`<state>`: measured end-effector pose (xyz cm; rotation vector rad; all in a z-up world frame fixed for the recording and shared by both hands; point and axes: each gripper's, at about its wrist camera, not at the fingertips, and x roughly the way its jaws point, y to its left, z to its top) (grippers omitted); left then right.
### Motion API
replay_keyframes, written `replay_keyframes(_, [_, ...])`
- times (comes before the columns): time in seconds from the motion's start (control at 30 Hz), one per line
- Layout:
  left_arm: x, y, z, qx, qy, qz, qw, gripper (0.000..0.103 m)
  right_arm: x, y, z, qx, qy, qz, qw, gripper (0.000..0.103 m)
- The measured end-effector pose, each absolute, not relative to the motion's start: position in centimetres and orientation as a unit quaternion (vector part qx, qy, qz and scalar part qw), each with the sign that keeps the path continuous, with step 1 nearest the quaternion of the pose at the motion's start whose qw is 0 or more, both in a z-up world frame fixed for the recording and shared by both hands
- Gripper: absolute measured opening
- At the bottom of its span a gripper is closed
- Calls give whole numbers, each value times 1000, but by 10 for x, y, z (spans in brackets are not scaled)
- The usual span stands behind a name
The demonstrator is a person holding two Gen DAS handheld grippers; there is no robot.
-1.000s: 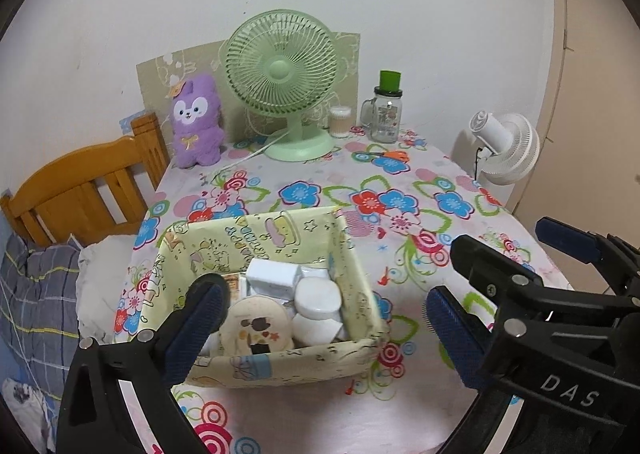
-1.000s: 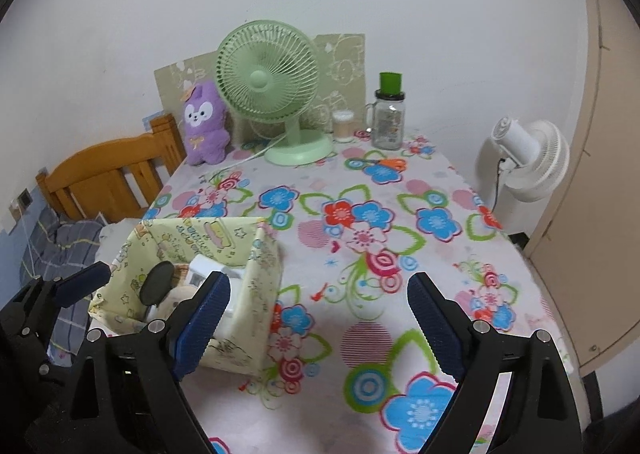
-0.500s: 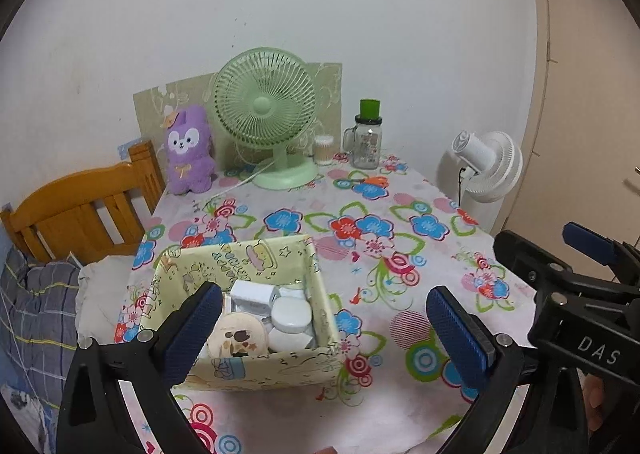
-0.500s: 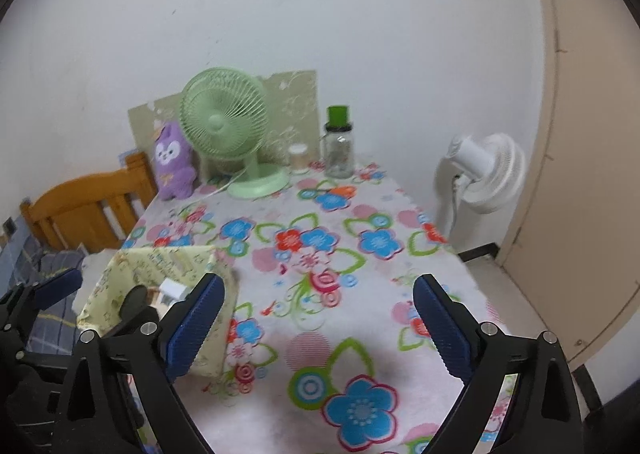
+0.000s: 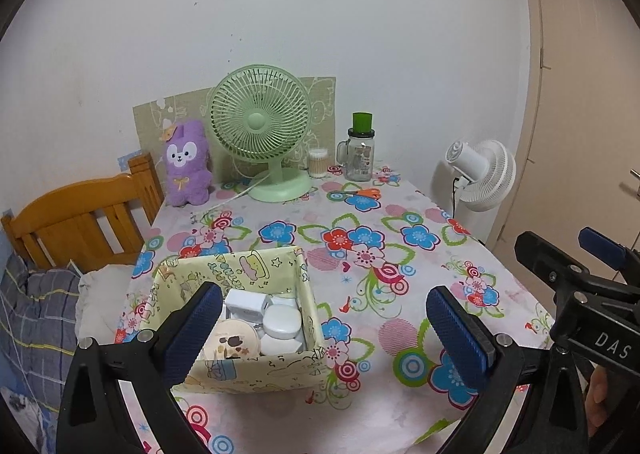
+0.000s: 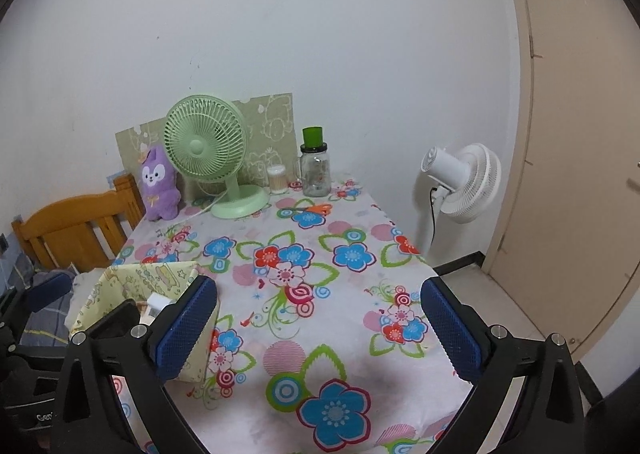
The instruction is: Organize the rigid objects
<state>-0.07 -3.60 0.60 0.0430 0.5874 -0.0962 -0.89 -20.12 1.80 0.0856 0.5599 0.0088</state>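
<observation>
A pale yellow fabric basket [image 5: 256, 370] stands at the front left of the flowered table [image 5: 400, 254]. In it lie a white charger block [image 5: 244, 304], a white round case [image 5: 282, 328] and a round patterned compact [image 5: 232, 342]. My left gripper [image 5: 324, 334] hangs open above and in front of the basket, with nothing between its blue pads. My right gripper [image 6: 320, 334] is over the table to the right of the basket [image 6: 148, 278]; its jaws are opening wide and are empty. Each gripper shows at the edge of the other's view: the right gripper [image 5: 572, 254], the left gripper [image 6: 84, 304].
At the table's back stand a green desk fan [image 5: 260, 134], a purple plush [image 5: 186, 164], a swab cup [image 5: 319, 163] and a green-lidded glass jar [image 5: 360, 152]. A white standing fan [image 5: 480, 174] is off the right edge, a wooden headboard [image 5: 80, 214] and bedding to the left, a door [image 6: 580, 134] to the right.
Both grippers have drawn back and upward from the basket, so the table and basket look smaller. The right jaws stand a little wider.
</observation>
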Motion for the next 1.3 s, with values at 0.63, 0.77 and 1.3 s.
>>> replay_keyframes(0.63, [-1,-33,14,3,286,-54,957,103,-12,-204,27,46,260,-1,965,103])
replay_keyframes(0.77, [0,-32,13,-3,285,-53,957,103,-13,-204,25,40,261,-3,964,103])
replay_keyframes(1.3, [3,-34,12,-10,293,-67,954,103,-13,-205,24,44,260,-9,964,103])
